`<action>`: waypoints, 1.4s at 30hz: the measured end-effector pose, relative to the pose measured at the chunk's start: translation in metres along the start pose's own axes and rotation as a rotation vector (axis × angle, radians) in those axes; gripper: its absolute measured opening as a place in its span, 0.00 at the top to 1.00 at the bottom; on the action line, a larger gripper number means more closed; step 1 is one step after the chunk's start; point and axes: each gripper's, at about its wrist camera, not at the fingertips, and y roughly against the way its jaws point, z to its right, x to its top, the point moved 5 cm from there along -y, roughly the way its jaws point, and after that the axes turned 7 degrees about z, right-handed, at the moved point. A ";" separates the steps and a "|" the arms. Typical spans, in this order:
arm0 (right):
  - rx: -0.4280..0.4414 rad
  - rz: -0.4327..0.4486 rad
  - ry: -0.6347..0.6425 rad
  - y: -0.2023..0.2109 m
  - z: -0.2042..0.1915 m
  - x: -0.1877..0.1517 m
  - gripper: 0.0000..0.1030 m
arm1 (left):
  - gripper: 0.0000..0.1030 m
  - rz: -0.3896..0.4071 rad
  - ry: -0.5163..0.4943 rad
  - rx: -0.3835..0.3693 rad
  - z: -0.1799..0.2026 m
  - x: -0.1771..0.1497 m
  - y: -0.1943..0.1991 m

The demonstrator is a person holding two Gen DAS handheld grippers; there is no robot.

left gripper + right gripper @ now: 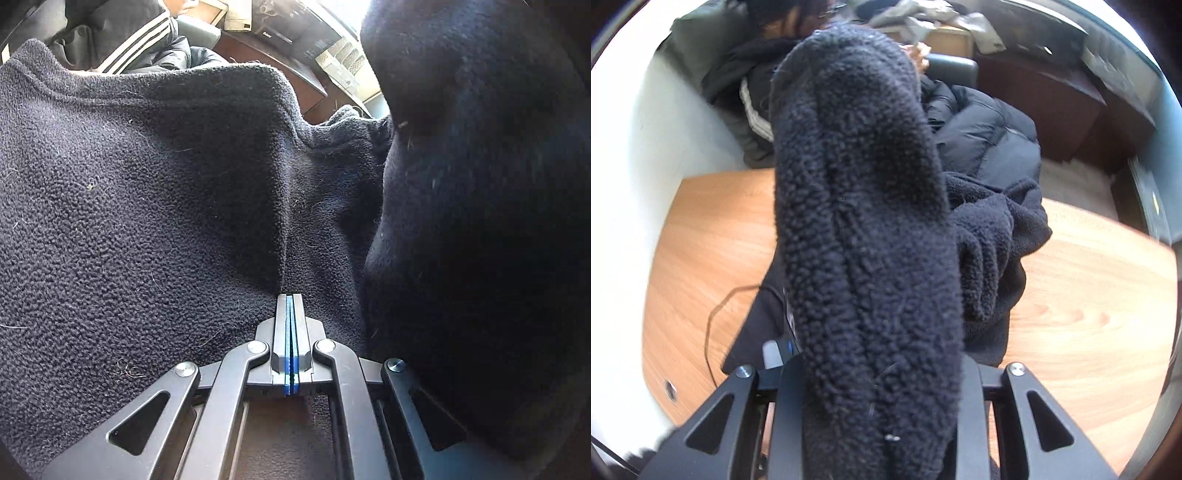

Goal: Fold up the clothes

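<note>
While no lettering reads clearly on the dark appliance (291, 26) beyond the fleece, your left gripper (290, 299) has its blue-lined jaws pressed together on a ridge of the navy fleece garment (147, 192), nubbly and flecked with lint. Your right gripper (871, 369) lies buried under fleece (864, 221) above the wooden table (1089, 314); you cannot tell its grip.

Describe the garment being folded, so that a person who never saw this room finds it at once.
Start at the wooden table. On it lies the dark navy fleece, with one part lifted in front of the right wrist camera and another pinched by the left gripper. Its nubby, pilled surface sets it apart from the smooth puffer jacket behind.
</note>
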 end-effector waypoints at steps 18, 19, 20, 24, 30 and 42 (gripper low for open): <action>0.038 -0.008 -0.170 -0.050 -0.062 0.040 0.72 | 1.00 0.097 0.159 -0.049 -0.075 -0.008 0.101; 0.042 -0.009 -0.169 -0.052 -0.063 0.040 0.72 | 1.00 0.114 0.144 -0.043 -0.081 -0.010 0.117; 0.046 -0.010 -0.169 -0.055 -0.065 0.039 0.72 | 0.99 0.114 0.135 -0.032 -0.087 -0.013 0.121; 0.058 -0.015 -0.167 -0.066 -0.069 0.039 0.72 | 0.98 0.113 0.101 0.012 -0.111 -0.025 0.135; 0.022 -0.033 -0.158 -0.083 -0.102 0.023 0.72 | 0.98 0.171 0.089 0.023 -0.121 -0.038 0.140; -0.140 -0.053 0.001 -0.145 -0.173 0.000 0.58 | 0.98 0.333 0.248 -0.054 -0.154 -0.080 0.187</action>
